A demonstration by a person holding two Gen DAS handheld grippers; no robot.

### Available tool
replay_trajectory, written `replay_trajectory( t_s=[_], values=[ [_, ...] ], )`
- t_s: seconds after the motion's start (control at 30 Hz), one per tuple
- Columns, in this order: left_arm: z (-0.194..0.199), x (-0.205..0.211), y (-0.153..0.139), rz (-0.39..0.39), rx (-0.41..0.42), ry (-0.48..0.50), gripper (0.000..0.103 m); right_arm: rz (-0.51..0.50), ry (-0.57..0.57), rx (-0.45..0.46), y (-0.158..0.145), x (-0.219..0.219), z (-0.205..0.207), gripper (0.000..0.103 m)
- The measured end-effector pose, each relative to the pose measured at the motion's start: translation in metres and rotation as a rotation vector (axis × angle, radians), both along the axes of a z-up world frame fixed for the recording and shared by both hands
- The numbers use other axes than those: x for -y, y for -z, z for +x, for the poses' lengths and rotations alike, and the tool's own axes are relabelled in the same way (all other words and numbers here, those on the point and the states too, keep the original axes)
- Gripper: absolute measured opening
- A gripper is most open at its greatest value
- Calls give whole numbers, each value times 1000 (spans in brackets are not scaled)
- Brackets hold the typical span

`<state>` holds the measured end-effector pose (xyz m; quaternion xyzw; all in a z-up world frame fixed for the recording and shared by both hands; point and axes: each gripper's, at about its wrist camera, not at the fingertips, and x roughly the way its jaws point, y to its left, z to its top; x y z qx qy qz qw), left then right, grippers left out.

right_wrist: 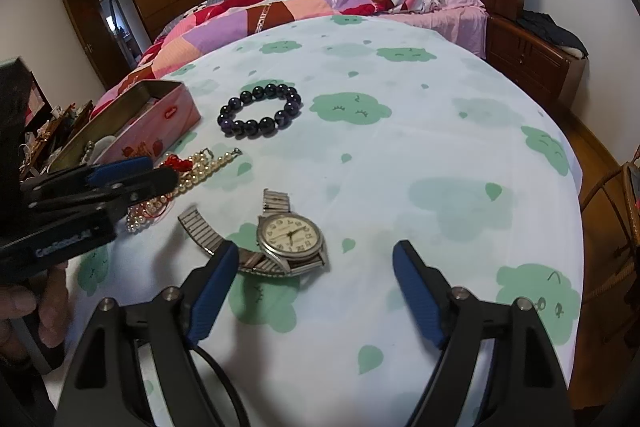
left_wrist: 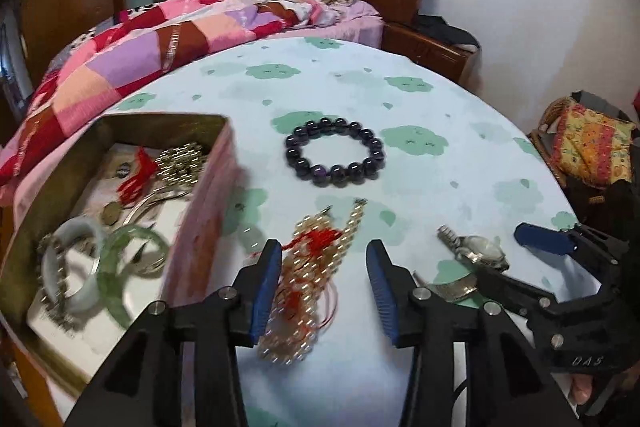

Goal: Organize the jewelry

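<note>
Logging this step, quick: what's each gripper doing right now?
Left gripper: open, jaws either side of the pearl necklace, not gripping.
Right gripper: open, empty, near the watch.

Your widest free room is the far and right part of the white cloth with green cloud prints (right_wrist: 440,115), bare beyond the ring of dark purple beads (right_wrist: 260,109). On your left the open pink metal tin (left_wrist: 204,211) walls off that side, its interior crowded with bangles. The pearl strand with red cord (left_wrist: 304,279) lies between the left gripper's (left_wrist: 320,291) parted jaws. The silver wristwatch (right_wrist: 289,238) lies just ahead of the right gripper (right_wrist: 316,287).
</note>
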<state>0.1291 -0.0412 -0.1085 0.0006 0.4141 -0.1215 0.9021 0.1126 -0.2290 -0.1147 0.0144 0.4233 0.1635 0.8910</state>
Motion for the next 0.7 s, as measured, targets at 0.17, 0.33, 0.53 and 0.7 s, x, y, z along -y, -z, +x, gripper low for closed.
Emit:
replay_trajectory(
  t_s=[0.17,0.33,0.53,0.7],
  values=[
    [13,-1,4,-15,-7,-10,45,-1,-1,0,0,0,0,82],
    [10,1,2,-6,10,4,0,-2,-4,1,0,-1,0,82],
    [-19,-7,-30,-19,122,-4,0,0,-5,2,-1,-1,0,82],
    [-35,-29,-62,-100,185,-37,0,-4,-6,2,-1,-2,0,82]
  ],
)
